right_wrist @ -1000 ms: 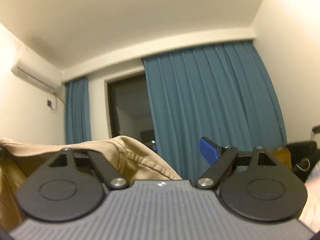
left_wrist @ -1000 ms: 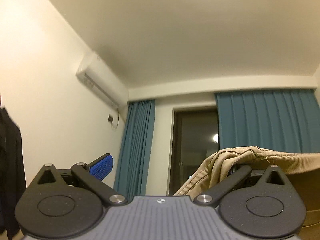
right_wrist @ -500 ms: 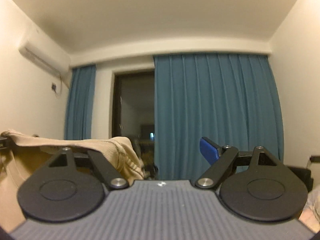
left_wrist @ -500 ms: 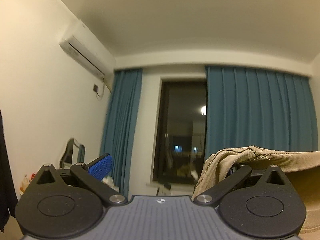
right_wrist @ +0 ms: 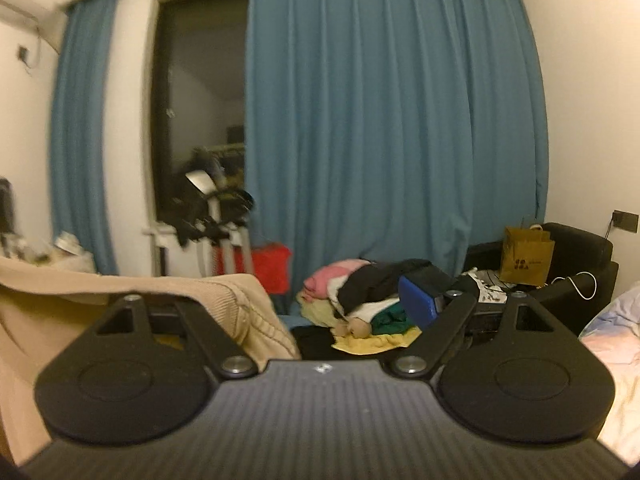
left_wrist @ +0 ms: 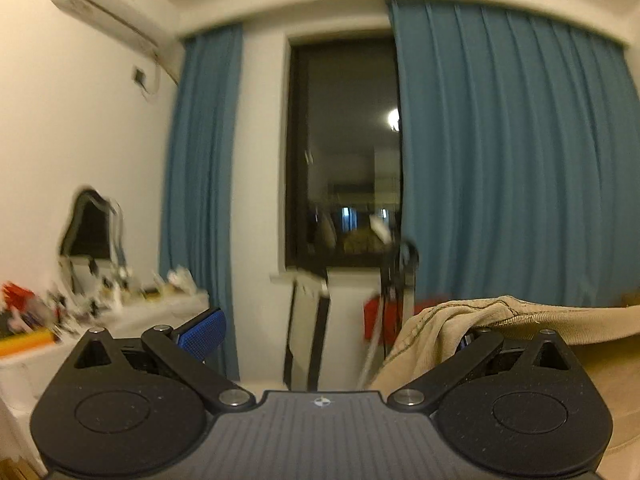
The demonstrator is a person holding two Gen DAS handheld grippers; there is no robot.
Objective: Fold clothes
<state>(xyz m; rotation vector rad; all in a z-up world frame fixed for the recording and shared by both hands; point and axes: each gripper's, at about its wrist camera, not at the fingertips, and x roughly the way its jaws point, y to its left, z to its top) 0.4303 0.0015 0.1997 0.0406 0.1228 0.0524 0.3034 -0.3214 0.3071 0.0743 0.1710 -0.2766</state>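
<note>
A beige ribbed garment [left_wrist: 520, 316] hangs between my two grippers. In the left wrist view it drapes over the right finger and hides that finger's pad. My left gripper [left_wrist: 332, 336] is open, and its blue left pad [left_wrist: 202, 332] is bare. In the right wrist view the same garment [right_wrist: 224, 296] lies over the left finger and falls away to the left. My right gripper [right_wrist: 328, 308] stands wide open, its blue right pad [right_wrist: 418, 300] free. The rest of the garment is out of sight below.
A pile of mixed clothes [right_wrist: 360, 292] lies ahead before blue curtains [right_wrist: 380, 120]. A black armchair [right_wrist: 580, 264] holds a brown paper bag [right_wrist: 524, 260]. A pale bed cover [right_wrist: 612, 320] is at right, a cluttered white dresser with mirror [left_wrist: 92, 232] at left, and a dark window [left_wrist: 344, 160].
Both views have swung down from the ceiling to the room's far wall and floor level. The garment still drapes over the inner fingers, and the jaws stand as wide as before.
</note>
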